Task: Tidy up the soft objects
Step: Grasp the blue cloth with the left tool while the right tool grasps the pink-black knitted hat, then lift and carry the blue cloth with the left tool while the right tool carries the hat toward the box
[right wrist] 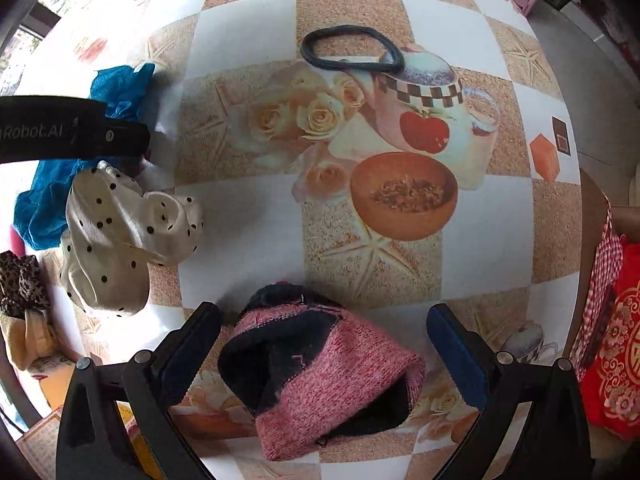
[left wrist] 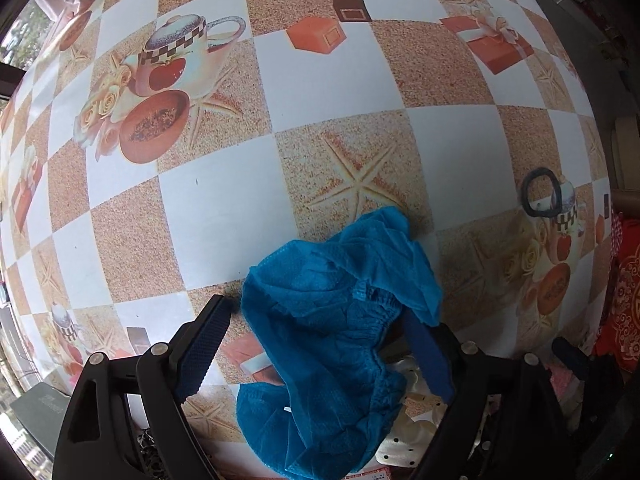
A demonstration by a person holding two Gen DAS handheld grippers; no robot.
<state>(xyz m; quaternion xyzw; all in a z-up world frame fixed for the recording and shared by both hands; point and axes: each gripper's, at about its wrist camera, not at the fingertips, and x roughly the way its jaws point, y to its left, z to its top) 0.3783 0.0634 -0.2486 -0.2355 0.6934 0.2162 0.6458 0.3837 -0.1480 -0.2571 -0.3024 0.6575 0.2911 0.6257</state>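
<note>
- The left gripper (left wrist: 316, 344) points down with its jaws spread wide to either side of the crumpled blue cover (left wrist: 332, 320) lying on the bench (left wrist: 224, 204), apparently set to pinch it; neither pad presses yet.
- The right gripper (right wrist: 320, 356) likewise straddles the pink knitted hat (right wrist: 332, 380), jaws released.
- The polka-dot cloth (right wrist: 124, 232) and black hair band (right wrist: 352, 48) lie apart, unsorted.

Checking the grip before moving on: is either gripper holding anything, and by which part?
Nothing is held. Both jaws stand open, around the crumpled blue nonwoven cover and pink knitted hat.
</note>
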